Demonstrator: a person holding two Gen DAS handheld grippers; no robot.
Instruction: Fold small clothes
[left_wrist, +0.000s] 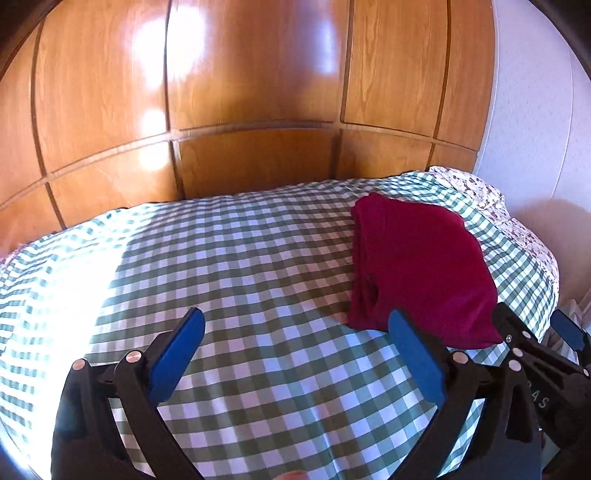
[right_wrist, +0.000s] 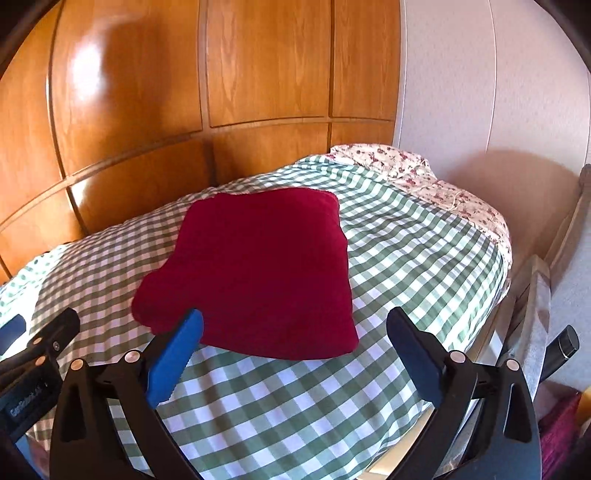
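Left tool (left_wrist: 295, 328) wide open, empty, over bare checked bed (left_wrist: 240, 258). Red garment (right_wrist: 255, 269) lies folded on the bed, toward the floral pillow (right_wrist: 406, 166) end. Right tool (right_wrist: 295, 328) also wide open, empty, just short of it. Looks soft, light, limp; best pinched at a thick folded edge.

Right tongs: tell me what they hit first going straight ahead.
Probably the folded red garment, lying just beyond the open right tongs on the checked bedcover; depth is uncertain, so they might meet the cover first.
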